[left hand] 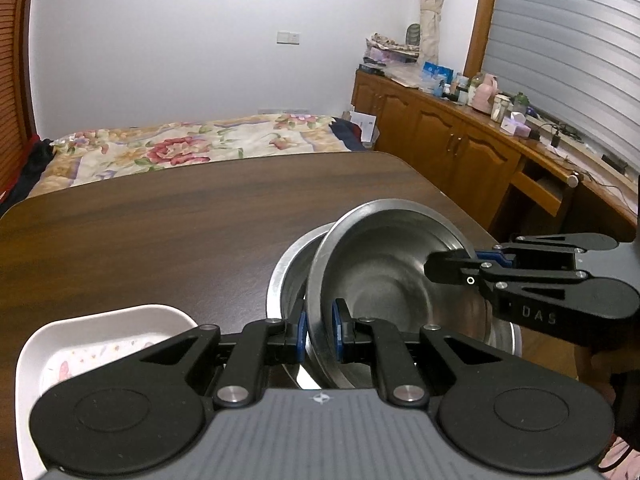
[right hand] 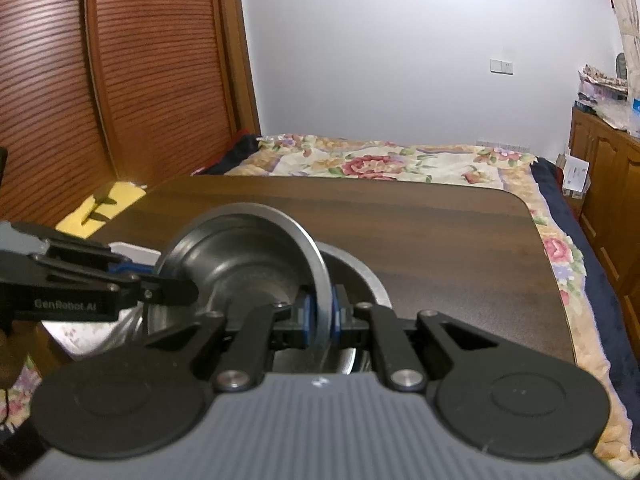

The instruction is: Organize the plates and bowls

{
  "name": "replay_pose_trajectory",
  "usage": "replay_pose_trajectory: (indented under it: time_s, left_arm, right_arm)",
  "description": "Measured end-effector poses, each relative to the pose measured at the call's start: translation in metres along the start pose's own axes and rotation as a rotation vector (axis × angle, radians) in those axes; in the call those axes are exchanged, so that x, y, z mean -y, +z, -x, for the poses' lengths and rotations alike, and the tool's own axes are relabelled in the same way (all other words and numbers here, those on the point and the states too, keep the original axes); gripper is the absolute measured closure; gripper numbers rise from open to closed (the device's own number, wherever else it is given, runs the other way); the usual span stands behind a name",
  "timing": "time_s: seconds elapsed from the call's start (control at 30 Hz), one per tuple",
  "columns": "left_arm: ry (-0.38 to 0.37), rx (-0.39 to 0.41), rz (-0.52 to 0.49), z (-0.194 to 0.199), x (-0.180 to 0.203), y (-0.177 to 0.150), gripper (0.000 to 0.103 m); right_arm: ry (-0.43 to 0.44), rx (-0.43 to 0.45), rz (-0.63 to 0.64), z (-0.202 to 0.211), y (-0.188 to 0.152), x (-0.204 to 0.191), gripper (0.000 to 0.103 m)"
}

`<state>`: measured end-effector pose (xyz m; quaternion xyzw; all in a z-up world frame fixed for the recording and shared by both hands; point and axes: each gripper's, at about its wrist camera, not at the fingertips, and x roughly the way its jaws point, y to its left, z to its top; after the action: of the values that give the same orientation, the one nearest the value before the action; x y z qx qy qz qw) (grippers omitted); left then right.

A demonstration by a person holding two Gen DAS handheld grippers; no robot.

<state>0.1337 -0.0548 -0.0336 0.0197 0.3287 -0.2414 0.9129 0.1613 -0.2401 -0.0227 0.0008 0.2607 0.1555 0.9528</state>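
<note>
Both my grippers are on one steel bowl (left hand: pixel 384 276), held above the near right part of the dark wood table (left hand: pixel 160 232). My left gripper (left hand: pixel 319 330) is clamped on the bowl's near rim, blue pads (left hand: pixel 337 330) pressing either side of the thin metal lip. My right gripper (right hand: pixel 320 316) is clenched on the opposite rim the same way; from the left wrist view it comes in from the right edge (left hand: pixel 472 264). The bowl is tipped up on edge, its mouth facing toward the right gripper and somewhat upward, the round rim standing near vertical rather than lying flat; being round, it has no clear long axis. Directly under and behind it a second steel bowl (left hand: pixel 292 276) sits upright on the table, mouth up, the tilted bowl's lower edge dipping inside it; I cannot tell whether the two touch. A white dish (left hand: pixel 100 332) with a faint floral print lies at the near left, apart from the bowls. Readable writing: "GenRobot.AI" in pale letters on the side of the left gripper, seen from the right wrist view (right hand: pixel 168 284), and "DAS" on the right gripper's side. Beyond the table lies a bed with a floral quilt (left hand: pixel 192 144); wooden cabinets (left hand: pixel 440 136) run along the right wall.
</note>
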Motion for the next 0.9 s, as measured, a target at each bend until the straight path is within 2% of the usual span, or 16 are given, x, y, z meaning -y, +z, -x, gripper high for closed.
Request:
replay_pose_trajectory:
  time_s: [0.3, 0.33, 0.4, 0.47, 0.53, 0.63, 0.7, 0.73, 0.77, 0.8, 0.87, 0.9]
  left_arm:
    - [0.028, 0.020, -0.023, -0.001, 0.008, -0.007, 0.087]
    - [0.029, 0.026, -0.026, 0.000, 0.009, -0.007, 0.087]
    - [0.022, 0.042, -0.021, 0.004, 0.011, -0.006, 0.084]
    - [0.014, 0.056, -0.016, 0.007, 0.010, -0.006, 0.080]
    - [0.013, 0.079, -0.018, 0.014, 0.010, -0.006, 0.073]
    - [0.015, 0.114, -0.022, 0.023, 0.012, -0.006, 0.056]
    - [0.025, 0.135, -0.029, 0.026, 0.013, -0.007, 0.037]
    - [0.027, 0.145, -0.032, 0.027, 0.013, -0.008, 0.031]
    - [0.027, 0.155, -0.032, 0.028, 0.014, -0.010, 0.020]
    - [0.028, 0.167, -0.032, 0.029, 0.014, -0.011, 0.014]
    - [0.039, 0.185, -0.040, 0.028, 0.016, -0.014, 0.011]
    - [0.047, 0.188, -0.045, 0.027, 0.017, -0.016, 0.009]
  right_arm:
    - [-0.024, 0.024, 0.029, -0.002, -0.005, -0.007, 0.089]
    - [-0.025, 0.032, 0.027, -0.001, -0.006, -0.007, 0.087]
    - [-0.017, 0.061, 0.010, 0.002, -0.007, -0.005, 0.069]
    - [0.010, 0.085, -0.007, 0.006, -0.006, -0.004, 0.067]
    - [0.014, 0.102, -0.001, 0.010, -0.004, -0.006, 0.067]
    - [-0.001, 0.130, 0.010, 0.016, -0.002, -0.009, 0.067]
    - [-0.002, 0.145, -0.002, 0.021, -0.002, -0.010, 0.063]
    - [-0.004, 0.156, -0.010, 0.023, -0.002, -0.009, 0.061]
    - [-0.004, 0.163, -0.014, 0.025, -0.003, -0.009, 0.060]
    - [-0.007, 0.166, -0.015, 0.026, -0.004, -0.009, 0.055]
    - [-0.017, 0.172, -0.012, 0.027, -0.007, -0.009, 0.044]
    - [-0.026, 0.177, -0.011, 0.028, -0.009, -0.009, 0.042]
